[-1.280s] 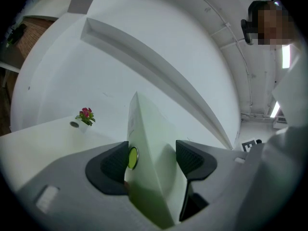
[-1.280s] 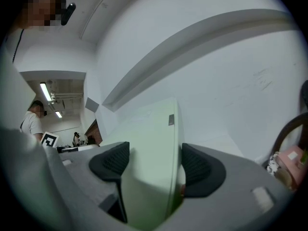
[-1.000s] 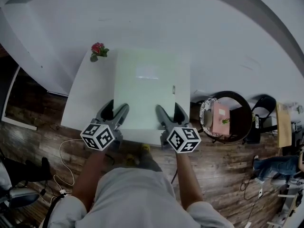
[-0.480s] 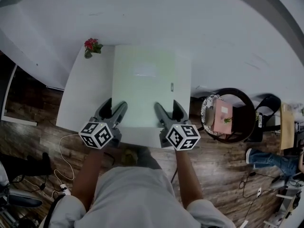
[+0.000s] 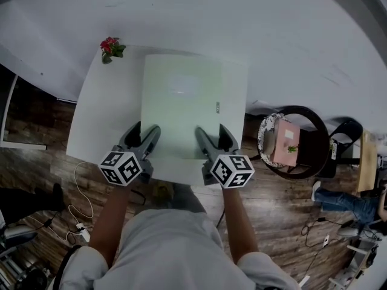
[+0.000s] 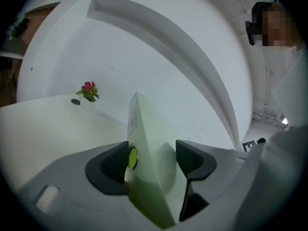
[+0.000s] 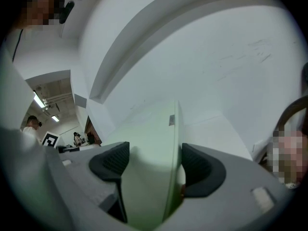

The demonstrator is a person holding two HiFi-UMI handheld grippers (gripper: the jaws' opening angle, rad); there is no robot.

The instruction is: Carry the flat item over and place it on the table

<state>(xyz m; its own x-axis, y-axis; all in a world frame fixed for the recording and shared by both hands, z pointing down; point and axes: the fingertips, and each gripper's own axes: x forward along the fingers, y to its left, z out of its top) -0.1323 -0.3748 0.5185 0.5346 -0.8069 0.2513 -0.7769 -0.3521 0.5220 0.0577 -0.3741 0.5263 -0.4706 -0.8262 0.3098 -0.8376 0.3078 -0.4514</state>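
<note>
The left tool [image 5: 144,136] and the right tool [image 5: 211,135] each clamped the green board [image 5: 184,101] by its near edge, with the bench [image 5: 103,116] below them.

Pale green flat board [image 5: 187,107] lies level over the white table [image 5: 103,122].

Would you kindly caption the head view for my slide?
The left gripper and right gripper clamp the near edge of a pale green panel above a white table with a flower.

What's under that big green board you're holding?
The white table shows on both sides of the green board. Whatever lies right beneath the board is covered, so I cannot tell.
</note>
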